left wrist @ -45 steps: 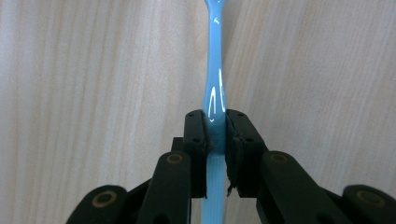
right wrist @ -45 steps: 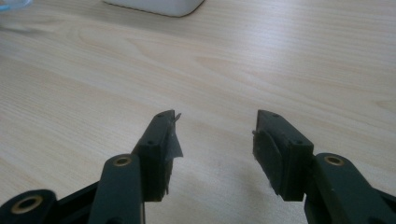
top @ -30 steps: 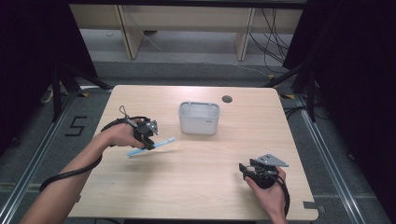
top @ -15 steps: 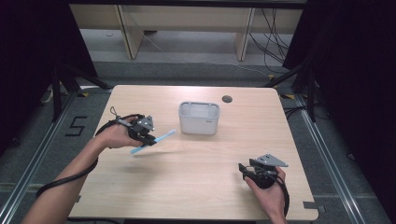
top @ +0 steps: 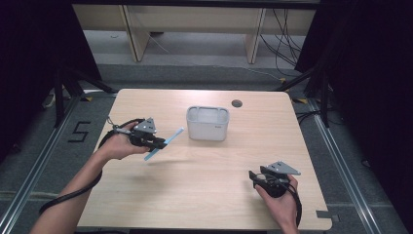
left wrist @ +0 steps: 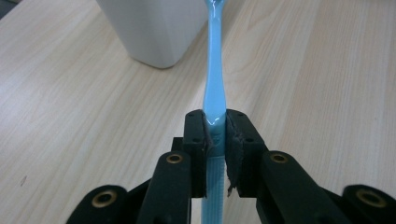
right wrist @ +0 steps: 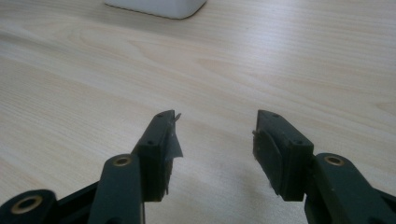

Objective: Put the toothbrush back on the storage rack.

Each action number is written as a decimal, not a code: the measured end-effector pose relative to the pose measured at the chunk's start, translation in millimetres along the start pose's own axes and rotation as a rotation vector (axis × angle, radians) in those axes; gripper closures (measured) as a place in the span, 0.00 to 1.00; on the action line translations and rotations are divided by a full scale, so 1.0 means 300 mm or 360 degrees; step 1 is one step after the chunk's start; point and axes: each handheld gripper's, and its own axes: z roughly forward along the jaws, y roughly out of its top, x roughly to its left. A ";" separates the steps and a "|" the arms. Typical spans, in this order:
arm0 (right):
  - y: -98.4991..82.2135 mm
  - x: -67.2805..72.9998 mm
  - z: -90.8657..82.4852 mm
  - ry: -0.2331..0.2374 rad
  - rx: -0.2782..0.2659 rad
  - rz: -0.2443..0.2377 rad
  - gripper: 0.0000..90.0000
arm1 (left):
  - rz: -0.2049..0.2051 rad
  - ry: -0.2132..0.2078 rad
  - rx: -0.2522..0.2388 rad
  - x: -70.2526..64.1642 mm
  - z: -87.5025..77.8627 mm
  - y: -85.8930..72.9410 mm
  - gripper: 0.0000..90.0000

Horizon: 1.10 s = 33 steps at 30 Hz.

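Note:
My left gripper [top: 157, 143] [left wrist: 215, 122] is shut on a light blue toothbrush [top: 165, 143] [left wrist: 214, 88], holding it above the table at the left. The brush runs past the jaws toward a white plastic cup-like container [top: 208, 123] [left wrist: 154, 28] that stands mid-table. Its far end is cut off at the top of the left gripper view. My right gripper [top: 254, 176] [right wrist: 215, 133] rests low at the table's front right, open, with bare wood between its fingers. The container's base [right wrist: 156, 6] shows at the top of the right gripper view.
The wooden table [top: 209, 195] has a round dark cable hole [top: 237, 103] behind the container. A black cable [top: 68, 197] trails from the left gripper along the forearm. Metal rails and dark floor surround the table.
The left hand has lifted the toothbrush off the table and tilted it up, its far end now pointing toward the container. The right hand has stayed put.

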 end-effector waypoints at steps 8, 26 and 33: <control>-0.001 0.001 -0.005 -0.0019 -0.0008 0.0008 0.55 | -0.0051 0.0040 -0.0136 -0.026 0.003 -0.023 0.87; -0.003 0.006 -0.005 -0.0010 -0.0009 0.0013 0.55 | -0.0111 0.0155 -0.0403 -0.063 -0.040 -0.037 0.87; -0.004 0.007 -0.002 -0.0021 -0.0021 0.0007 0.55 | -0.0165 0.0247 -0.0592 -0.070 -0.062 -0.030 0.87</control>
